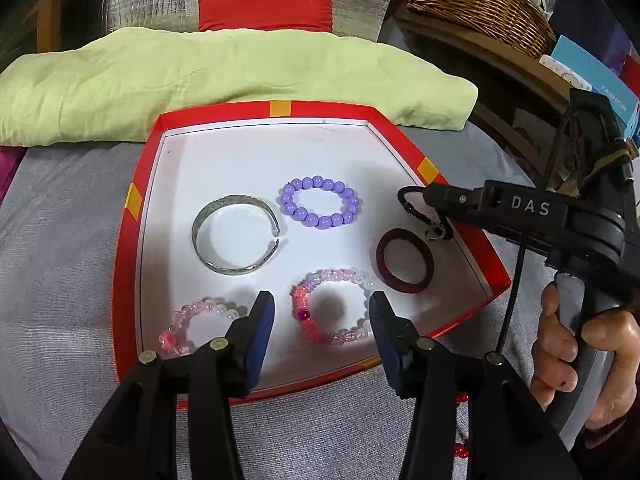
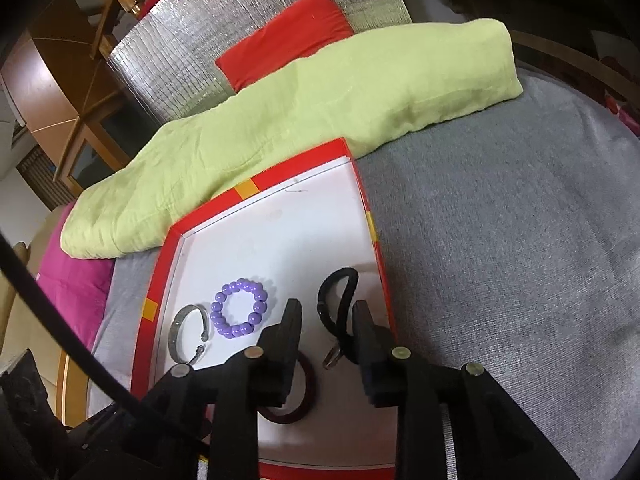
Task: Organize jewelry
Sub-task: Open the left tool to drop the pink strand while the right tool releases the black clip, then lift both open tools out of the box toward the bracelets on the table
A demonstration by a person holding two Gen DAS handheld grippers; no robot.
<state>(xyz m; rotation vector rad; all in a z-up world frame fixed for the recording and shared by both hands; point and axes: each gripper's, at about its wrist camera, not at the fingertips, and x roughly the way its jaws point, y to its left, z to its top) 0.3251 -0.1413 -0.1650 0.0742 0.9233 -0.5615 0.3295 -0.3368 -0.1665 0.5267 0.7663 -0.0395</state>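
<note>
Both tongs are spread, pinching nothing. Lift the right tongs point(image 2: 326, 322) straight up off the black clip point(image 2: 338, 296), low middle, without nudging the tray point(image 2: 162, 280).

1. The tray point(image 1: 132, 264) lies on the blanket point(image 1: 60, 280); the folded quilt point(image 1: 200, 80) lies behind it, touching its far rim.
2. In the tray: bangle point(image 1: 236, 234) left, beaded bracelet point(image 1: 319, 205) right of it, ring band point(image 1: 405, 261) further right.
3. Nearest: two crystal bracelets point(image 1: 332, 306), point(image 1: 200, 328) side by side.
4. The carabiner clip point(image 2: 338, 308) lies by the right rim.
</note>
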